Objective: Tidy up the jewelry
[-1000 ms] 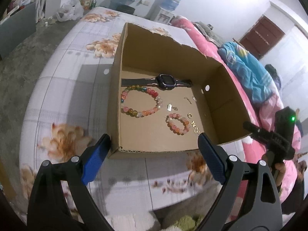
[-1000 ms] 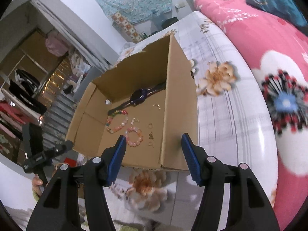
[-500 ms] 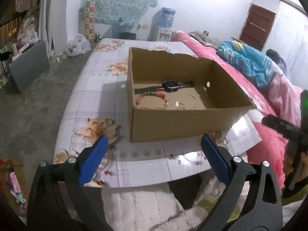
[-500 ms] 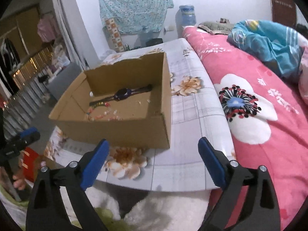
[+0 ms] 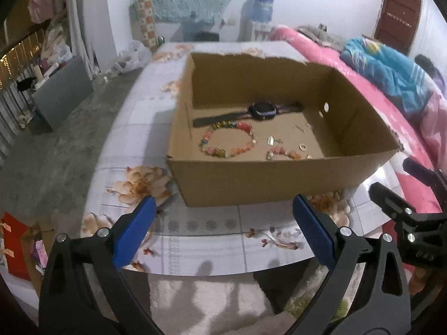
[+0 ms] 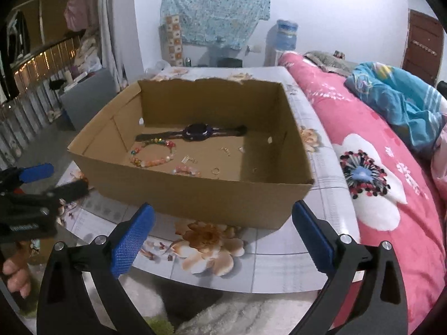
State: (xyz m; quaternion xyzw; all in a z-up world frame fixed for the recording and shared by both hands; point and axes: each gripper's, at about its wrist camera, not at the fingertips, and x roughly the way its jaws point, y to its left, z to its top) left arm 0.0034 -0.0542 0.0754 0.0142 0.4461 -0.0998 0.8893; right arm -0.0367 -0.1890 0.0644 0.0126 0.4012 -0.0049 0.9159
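- Pink bed cover [image 6: 391, 173] with big flowers, along the right side of the surface [image 5: 195, 240].
- Surface with a flower-print cloth, under everything else.
- Open brown cardboard box [image 5: 268, 178] [image 6: 201, 195] on the surface, top flaps torn off, all the jewelry inside on its floor.
- Left hand-held gripper [image 5: 223, 231] held low, in front of the box's near wall, blue pads [image 5: 131, 234] wide apart, nothing between them.
- Right hand-held gripper [image 6: 220, 234] also low and in front of the box, jaws opening, nothing between them, not touching the box.
- Dark watch [image 5: 261, 111] [image 6: 197, 132] lying flat near the back wall of the box, strap stretched out to both sides.
- Big bead bracelet [image 5: 227, 142] [image 6: 153, 153] in many colours, just in front of the watch, on the left part of the box floor.
- Small pink bead bracelet [image 5: 283, 153] [image 6: 185, 170] to the right of the big one, partly hidden by the near wall.
- Tiny ring [image 5: 302, 147] [image 6: 215, 170] just beside the small bracelet.
- More tiny shiny bits near the ring, too small to tell.
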